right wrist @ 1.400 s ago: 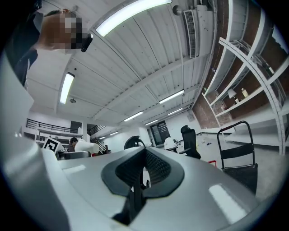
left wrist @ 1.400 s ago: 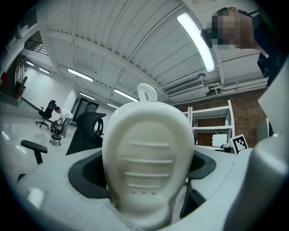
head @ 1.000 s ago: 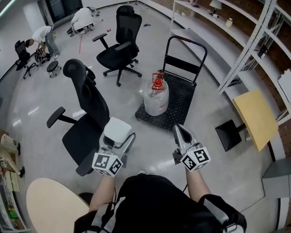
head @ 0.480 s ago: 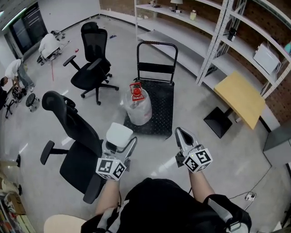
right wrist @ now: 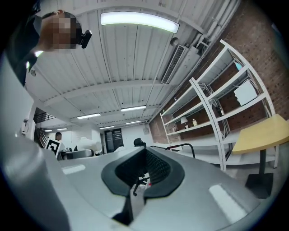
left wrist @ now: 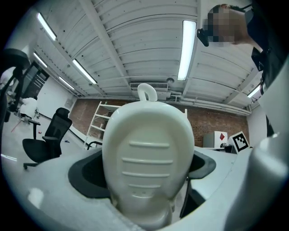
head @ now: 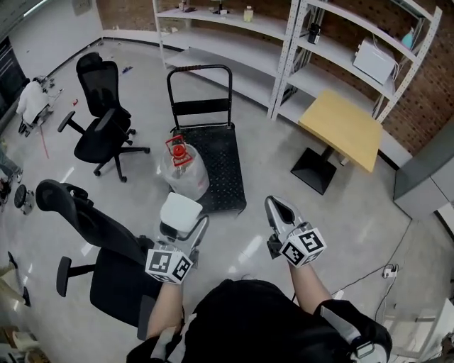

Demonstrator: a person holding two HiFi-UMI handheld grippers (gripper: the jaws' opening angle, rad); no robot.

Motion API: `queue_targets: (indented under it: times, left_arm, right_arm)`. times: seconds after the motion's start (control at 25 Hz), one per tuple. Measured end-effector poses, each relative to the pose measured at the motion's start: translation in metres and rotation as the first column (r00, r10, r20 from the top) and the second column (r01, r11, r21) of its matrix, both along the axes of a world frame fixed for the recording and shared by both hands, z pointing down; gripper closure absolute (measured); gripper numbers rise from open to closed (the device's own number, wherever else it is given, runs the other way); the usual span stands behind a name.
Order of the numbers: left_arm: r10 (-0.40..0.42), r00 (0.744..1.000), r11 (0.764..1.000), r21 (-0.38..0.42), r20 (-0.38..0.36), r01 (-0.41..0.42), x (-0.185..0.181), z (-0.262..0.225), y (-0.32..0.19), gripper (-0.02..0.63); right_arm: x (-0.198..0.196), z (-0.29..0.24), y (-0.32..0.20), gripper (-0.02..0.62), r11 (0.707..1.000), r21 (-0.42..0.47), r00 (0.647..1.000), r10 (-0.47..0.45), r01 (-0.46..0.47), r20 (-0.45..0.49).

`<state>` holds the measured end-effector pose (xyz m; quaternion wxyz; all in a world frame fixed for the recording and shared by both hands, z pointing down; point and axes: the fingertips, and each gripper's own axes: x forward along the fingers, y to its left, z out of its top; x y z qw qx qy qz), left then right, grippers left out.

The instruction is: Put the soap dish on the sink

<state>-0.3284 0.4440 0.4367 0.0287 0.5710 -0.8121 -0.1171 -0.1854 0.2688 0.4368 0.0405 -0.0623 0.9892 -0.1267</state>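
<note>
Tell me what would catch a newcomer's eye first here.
The white soap dish, clamped in the left gripper, fills that gripper's view. Ahead stands a black platform cart with a bagged red-topped object at its left edge; a yellow table stands to its right.

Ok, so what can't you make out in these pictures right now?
- The sink: it is in no view, so its place can't be judged.
- The shelf items: head view, too small to identify.
- The scene ahead of the left gripper: left gripper view, the held soap dish fills the middle.
- The distant person: head view, too small for detail.
</note>
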Motion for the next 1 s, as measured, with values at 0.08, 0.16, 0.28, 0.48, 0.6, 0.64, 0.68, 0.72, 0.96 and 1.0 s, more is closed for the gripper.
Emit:
queue_targets:
  times: [0.08, 0.16, 0.28, 0.48, 0.6, 0.64, 0.68, 0.72, 0.96, 1.0]
  left_arm:
    - [0.032, 0.999, 0.999, -0.01, -0.018, -0.032, 0.0, 0.007, -0.012, 0.12]
    - [0.065, 0.997, 0.998, -0.015, -0.031, -0.065, 0.004, 0.011, -0.029, 0.12]
    - [0.114, 0.993, 0.993, -0.015, -0.024, -0.115, 0.015, 0.009, -0.06, 0.12]
    - [0.152, 0.988, 0.988, -0.015, -0.005, -0.152, 0.027, 0.001, -0.107, 0.12]
    - [0.178, 0.984, 0.984, -0.008, 0.005, -0.178, 0.038, -0.006, -0.136, 0.12]
    - [0.187, 0.982, 0.982, -0.007, 0.005, -0.187, 0.043, -0.007, -0.145, 0.12]
    - [0.196, 0.981, 0.981, -0.009, 0.005, -0.196, 0.048, -0.008, -0.154, 0.12]
    - [0.205, 0.979, 0.979, -0.012, 0.006, -0.205, 0.053, -0.008, -0.163, 0.12]
    - [0.243, 0.97, 0.97, -0.013, 0.018, -0.243, 0.079, -0.007, -0.212, 0.12]
    - [0.247, 0.969, 0.969, -0.009, 0.021, -0.247, 0.083, -0.008, -0.22, 0.12]
  right_arm:
    - [0.008, 0.0, -0.007, 0.589, 0.999, 0.004, 0.999, 0.033, -0.033, -0.002]
    - [0.02, -0.002, -0.02, 0.589, 0.997, 0.007, 0.997, 0.073, -0.073, 0.003]
    - [0.04, -0.004, -0.048, 0.589, 0.991, -0.005, 0.991, 0.135, -0.135, 0.024]
    - [0.062, -0.003, -0.089, 0.589, 0.984, -0.005, 0.984, 0.177, -0.177, 0.031]
    - [0.078, -0.012, -0.118, 0.589, 0.978, 0.006, 0.976, 0.209, -0.209, 0.054]
    - [0.084, -0.014, -0.128, 0.589, 0.975, 0.003, 0.973, 0.222, -0.222, 0.062]
    - [0.09, -0.014, -0.137, 0.589, 0.972, -0.002, 0.97, 0.234, -0.234, 0.067]
    - [0.096, -0.014, -0.144, 0.589, 0.97, -0.006, 0.967, 0.243, -0.243, 0.07]
    - [0.123, 0.001, -0.19, 0.589, 0.959, -0.02, 0.959, 0.282, -0.281, 0.042]
    - [0.126, 0.001, -0.197, 0.589, 0.959, -0.019, 0.958, 0.284, -0.283, 0.04]
